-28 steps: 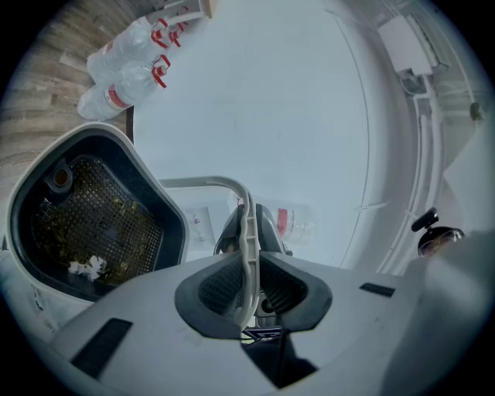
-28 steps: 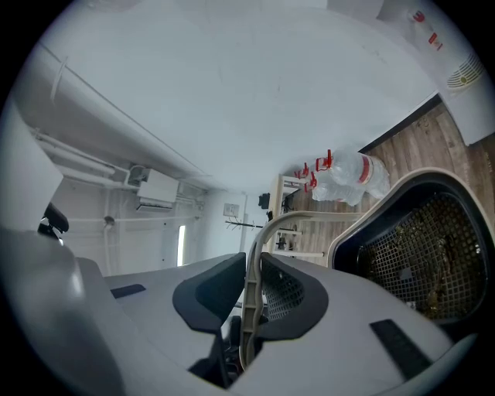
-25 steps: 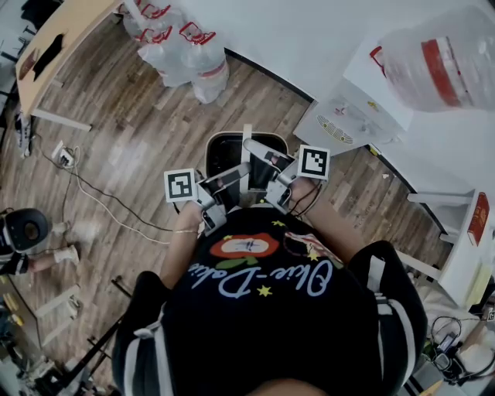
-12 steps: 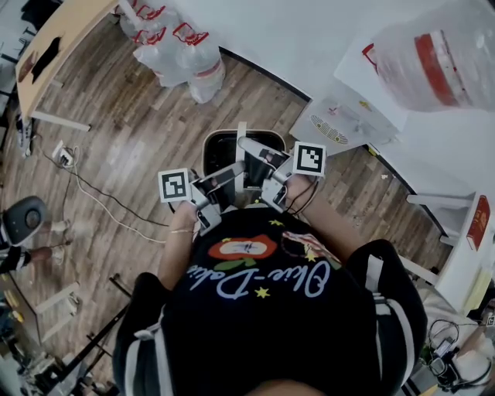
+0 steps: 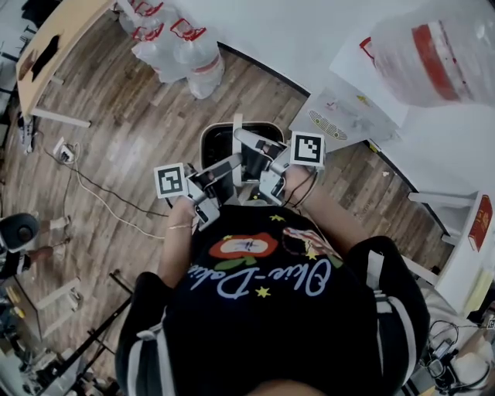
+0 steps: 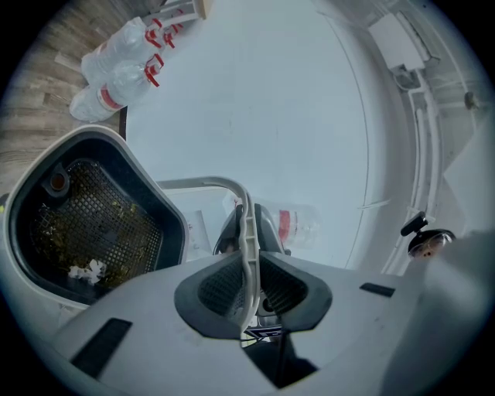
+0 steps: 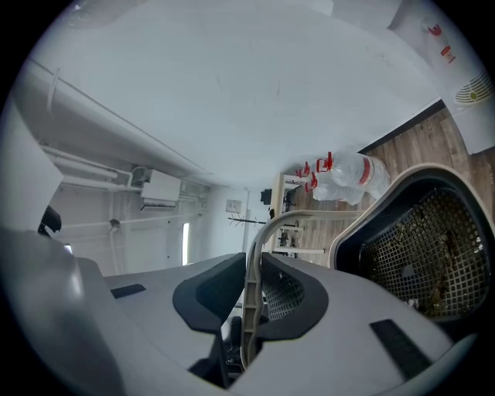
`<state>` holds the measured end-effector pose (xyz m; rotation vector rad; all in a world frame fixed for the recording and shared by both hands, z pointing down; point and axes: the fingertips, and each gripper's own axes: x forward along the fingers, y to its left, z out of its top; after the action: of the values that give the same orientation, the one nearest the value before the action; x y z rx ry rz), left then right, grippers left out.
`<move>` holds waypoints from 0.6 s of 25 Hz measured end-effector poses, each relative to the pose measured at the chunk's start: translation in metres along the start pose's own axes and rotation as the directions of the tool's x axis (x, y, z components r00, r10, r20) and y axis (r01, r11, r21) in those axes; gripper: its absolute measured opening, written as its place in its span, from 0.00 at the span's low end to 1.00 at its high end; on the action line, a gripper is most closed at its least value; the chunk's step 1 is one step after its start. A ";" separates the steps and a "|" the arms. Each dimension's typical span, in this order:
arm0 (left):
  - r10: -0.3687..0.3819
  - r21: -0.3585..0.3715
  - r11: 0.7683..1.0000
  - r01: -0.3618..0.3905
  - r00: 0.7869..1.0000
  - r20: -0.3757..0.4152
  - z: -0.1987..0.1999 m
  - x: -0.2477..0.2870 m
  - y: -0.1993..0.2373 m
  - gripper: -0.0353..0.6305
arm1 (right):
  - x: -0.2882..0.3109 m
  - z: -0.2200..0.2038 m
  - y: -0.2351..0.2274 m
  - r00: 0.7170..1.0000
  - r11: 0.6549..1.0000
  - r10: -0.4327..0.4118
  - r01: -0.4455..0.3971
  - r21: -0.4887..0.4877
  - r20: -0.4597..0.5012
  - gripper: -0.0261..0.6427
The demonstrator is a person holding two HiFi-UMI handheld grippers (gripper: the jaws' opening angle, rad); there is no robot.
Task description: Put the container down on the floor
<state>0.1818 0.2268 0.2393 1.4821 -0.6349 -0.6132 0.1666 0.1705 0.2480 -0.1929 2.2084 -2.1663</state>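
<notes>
Both the left gripper [image 6: 249,288] and the right gripper [image 7: 251,300] are squeezing their fingers onto the pale curved plastic handle [image 6: 203,184] of the dark mesh-lined container [image 5: 209,138]. They are holding it over the wooden plank floor [image 5: 128,128], at twelve o'clock from the person [image 5: 271,309].

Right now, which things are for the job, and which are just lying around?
For the job: container, handle, left tongs and right tongs, both clamped on the handle.
Just lying around: bottles, jug, dispenser, table.
</notes>
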 end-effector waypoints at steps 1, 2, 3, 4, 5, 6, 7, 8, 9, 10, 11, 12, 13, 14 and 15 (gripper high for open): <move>-0.003 -0.001 1.000 0.003 1.000 -0.001 0.000 0.000 0.000 0.12 | 0.000 0.000 0.000 1.000 1.000 -0.002 0.002 -0.001 0.000 0.12; -0.005 -0.002 1.000 0.005 1.000 -0.002 0.000 0.000 0.000 0.12 | 0.000 0.000 0.000 1.000 1.000 -0.004 0.004 -0.001 0.001 0.12; -0.007 -0.003 1.000 0.007 1.000 -0.004 0.000 0.000 0.001 0.12 | 0.000 0.000 0.000 1.000 1.000 -0.006 0.006 0.000 0.003 0.12; -0.010 -0.003 1.000 0.010 1.000 -0.007 0.001 0.000 0.001 0.12 | 0.001 0.000 0.000 1.000 1.000 -0.008 0.008 0.002 0.006 0.12; -0.013 -0.004 1.000 0.013 1.000 -0.010 0.001 0.000 0.002 0.12 | 0.001 0.000 0.000 1.000 1.000 -0.009 0.009 0.004 0.010 0.12; -0.017 -0.005 1.000 0.017 1.000 -0.012 0.001 0.000 0.003 0.12 | 0.000 0.000 0.000 1.000 1.000 -0.010 0.010 0.004 0.016 0.12; -0.021 -0.008 1.000 0.021 1.000 -0.015 0.002 0.001 0.003 0.12 | 0.001 0.001 -0.001 1.000 1.000 -0.012 0.012 0.004 0.023 0.12; -0.023 -0.010 1.000 0.023 1.000 -0.018 0.003 0.002 0.004 0.12 | 0.001 0.003 -0.002 0.999 1.000 -0.014 0.014 0.003 0.031 0.12; -0.024 -0.012 1.000 0.024 0.999 -0.023 0.005 0.003 0.005 0.12 | 0.001 0.005 -0.002 0.999 1.000 -0.015 0.015 0.001 0.040 0.12; -0.024 -0.011 1.000 0.023 0.999 -0.029 0.005 0.004 0.006 0.12 | 0.001 0.006 -0.003 0.999 1.000 -0.017 0.017 0.000 0.049 0.12; -0.023 -0.008 1.000 0.023 0.999 -0.037 0.004 0.004 0.005 0.12 | -0.001 0.006 -0.003 0.998 1.000 -0.018 0.018 0.000 0.058 0.12; -0.022 -0.003 1.000 0.022 0.999 -0.044 0.005 0.005 0.005 0.12 | -0.001 0.006 -0.003 0.998 1.000 -0.018 0.018 0.001 0.067 0.12; -0.022 -0.001 1.000 0.022 0.998 -0.051 0.009 0.006 0.006 0.12 | 0.002 0.010 -0.004 0.997 1.000 -0.020 0.020 0.004 0.077 0.12; -0.023 -0.004 1.000 0.022 0.998 -0.058 0.020 0.008 0.008 0.12 | 0.008 0.019 -0.006 0.996 1.000 -0.024 0.023 0.008 0.086 0.12; -0.023 -0.012 1.000 0.022 0.998 -0.066 0.034 0.011 0.011 0.12 | 0.018 0.030 -0.008 0.995 1.000 -0.029 0.028 0.013 0.096 0.12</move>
<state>0.1650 0.1953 0.2497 1.4945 -0.5636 -0.5822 0.1532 0.1388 0.2565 -0.3225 2.1546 -2.1350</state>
